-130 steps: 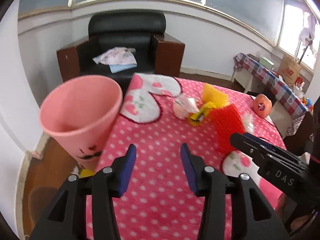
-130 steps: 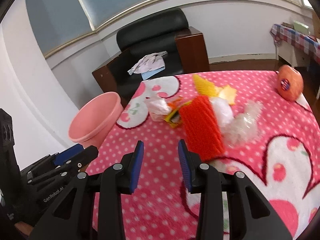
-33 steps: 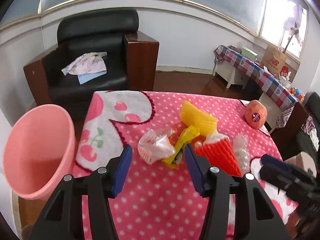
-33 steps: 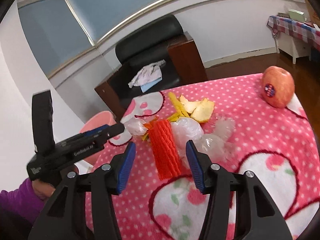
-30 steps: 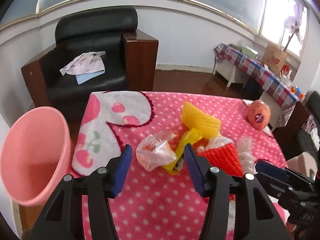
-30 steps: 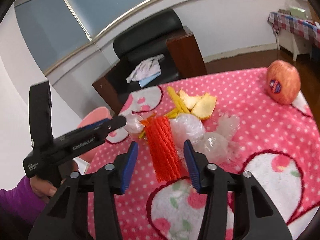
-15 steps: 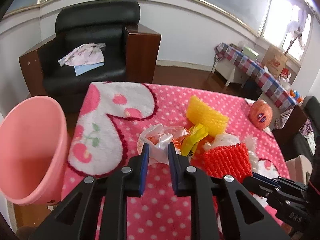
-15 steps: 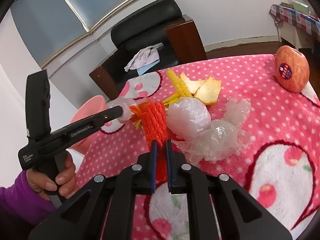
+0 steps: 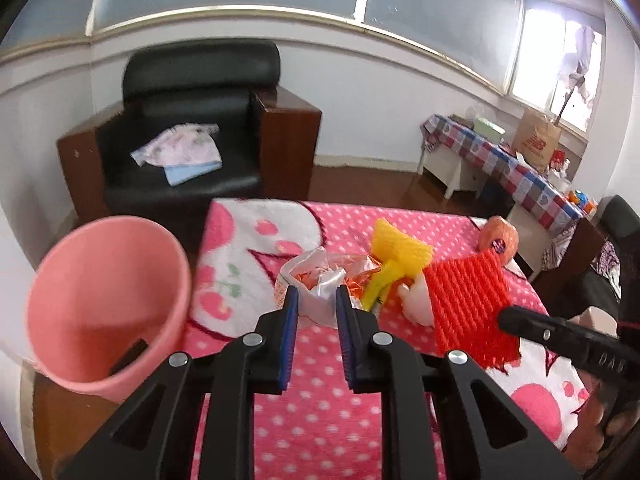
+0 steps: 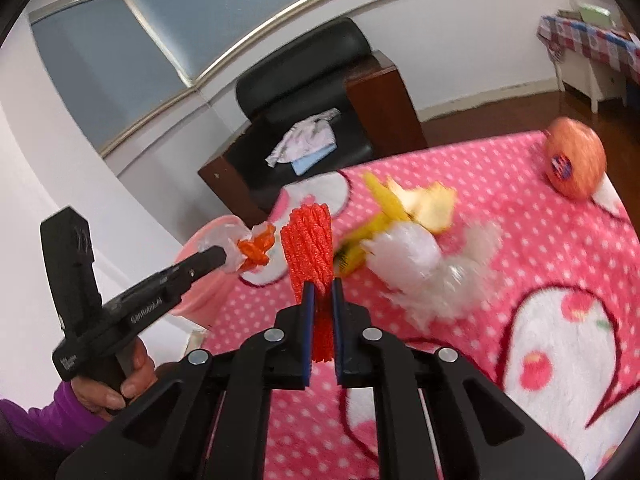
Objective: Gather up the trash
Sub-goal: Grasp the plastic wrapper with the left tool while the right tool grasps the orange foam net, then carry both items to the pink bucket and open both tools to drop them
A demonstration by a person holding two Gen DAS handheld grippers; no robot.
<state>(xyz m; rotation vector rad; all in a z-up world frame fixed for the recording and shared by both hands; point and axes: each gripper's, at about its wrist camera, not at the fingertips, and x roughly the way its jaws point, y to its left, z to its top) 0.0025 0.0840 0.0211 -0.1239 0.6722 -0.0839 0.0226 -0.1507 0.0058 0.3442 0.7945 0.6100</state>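
Both claws have gone from open, about a second ago, to clamped on trash. Left claw (image 9: pixel 314 302) is closed on the crumpled clear wrapper (image 9: pixel 320 284), the one with orange showing inside. Right claw (image 10: pixel 320 294) is closed on the lower edge of the red foam net (image 10: pixel 310 248).

Both pieces look lifted off the pink dotted table (image 9: pixel 320 420): in the right wrist view the net stands upright above the cloth and the wrapper hangs at the left claw's tip, over towards the pink bin (image 9: pixel 106 308). Half a second ago both were still low among the pile.

Left on the table: yellow foam net (image 9: pixel 400 246), yellow wrapper (image 9: pixel 380 284), clear plastic bags (image 10: pixel 420 260), peel scraps (image 10: pixel 434 204). The apple (image 10: pixel 574 164) sits well apart at the far corner; probably not trash.

Judgement: pick step done for two items, early in the task. Bin stands off the table's left edge, mouth tilted towards the camera. Next move is carry and release; the left has the shorter path. Net is held by an edge only, so it may flop or slip
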